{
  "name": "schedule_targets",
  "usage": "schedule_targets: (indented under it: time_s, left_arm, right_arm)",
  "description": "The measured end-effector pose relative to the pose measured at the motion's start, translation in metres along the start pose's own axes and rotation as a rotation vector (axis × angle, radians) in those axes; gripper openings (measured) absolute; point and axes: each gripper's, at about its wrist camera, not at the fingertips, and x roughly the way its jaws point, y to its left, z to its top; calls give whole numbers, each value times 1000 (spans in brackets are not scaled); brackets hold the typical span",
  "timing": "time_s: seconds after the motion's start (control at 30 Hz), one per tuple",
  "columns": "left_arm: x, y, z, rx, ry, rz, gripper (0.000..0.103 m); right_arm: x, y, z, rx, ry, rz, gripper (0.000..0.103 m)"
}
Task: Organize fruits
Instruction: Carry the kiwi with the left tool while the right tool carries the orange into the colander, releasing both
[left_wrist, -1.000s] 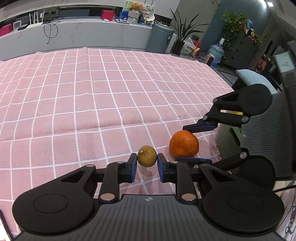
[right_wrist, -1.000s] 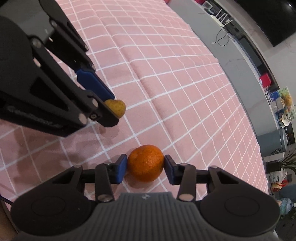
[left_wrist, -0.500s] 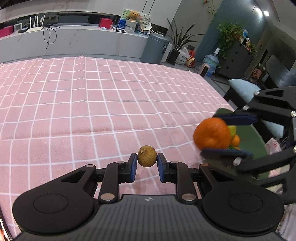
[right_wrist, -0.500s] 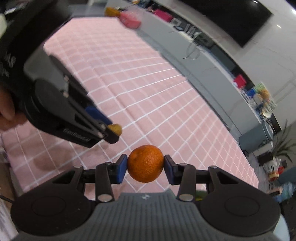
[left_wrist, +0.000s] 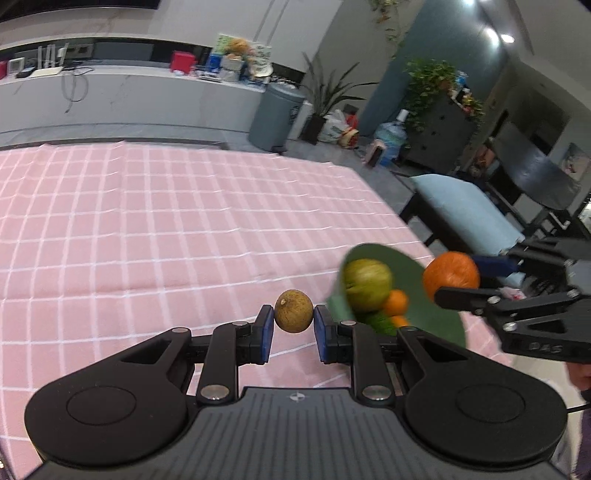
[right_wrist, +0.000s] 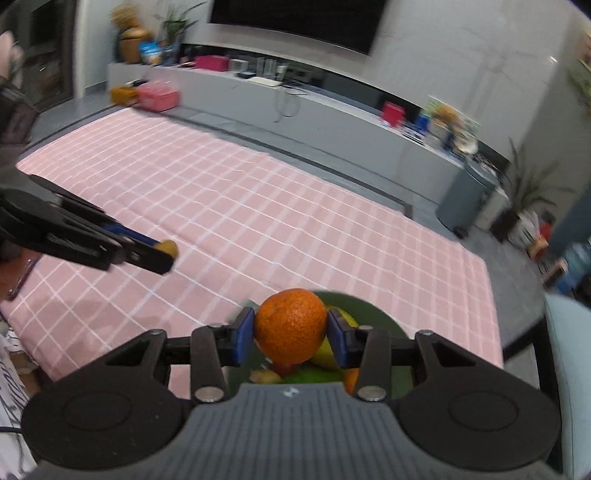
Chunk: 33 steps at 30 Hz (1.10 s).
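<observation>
My left gripper (left_wrist: 294, 325) is shut on a small brown round fruit (left_wrist: 293, 311) and holds it above the pink checked cloth (left_wrist: 155, 221). My right gripper (right_wrist: 291, 334) is shut on an orange (right_wrist: 290, 330) and holds it over a green plate (right_wrist: 380, 321) of fruit at the table's right end. In the left wrist view the plate (left_wrist: 432, 314) lies just right of my fingers, with a green apple (left_wrist: 367, 282) and small oranges (left_wrist: 395, 302) on it, and the held orange (left_wrist: 450, 275) hangs over its right side. The left gripper (right_wrist: 164, 254) shows at the left of the right wrist view.
A chair with a pale blue cushion (left_wrist: 465, 210) stands past the table's right edge. A grey bin (left_wrist: 275, 116) and a long counter (left_wrist: 129, 99) are beyond the far edge. A pink box (right_wrist: 159, 96) sits at the table's far corner.
Both grippers have risen from the cloth with their fruits. The right one carried the orange to the right, over the green plate. The left one swung toward the plate.
</observation>
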Motion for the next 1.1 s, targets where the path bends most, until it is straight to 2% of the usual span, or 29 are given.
schedule_targets:
  time_s: [0.13,0.33,0.5,0.73,0.87,1.1]
  left_arm:
    - [12,-25,14,29,14,-51,26]
    - [48,-68,24,119,105,-54,26]
    - [79,-86,24,120,199,24,26]
    - [110,-98,25,142,299,81,26]
    - [119,-99,22,149,335,131,26]
    - [130,-98,17,178,381,171,26]
  right_arm:
    - [-8,-29,-17,85,10,-19,39]
    - [1,-55,-42,154,65,-1,39]
    - [23,-61,-56,153,143,30,39]
    - [59,-72,-67,152,282,78,39]
    - [74,-73,-69,129,322,95,40]
    - [90,-69,-68,90,358,121,40]
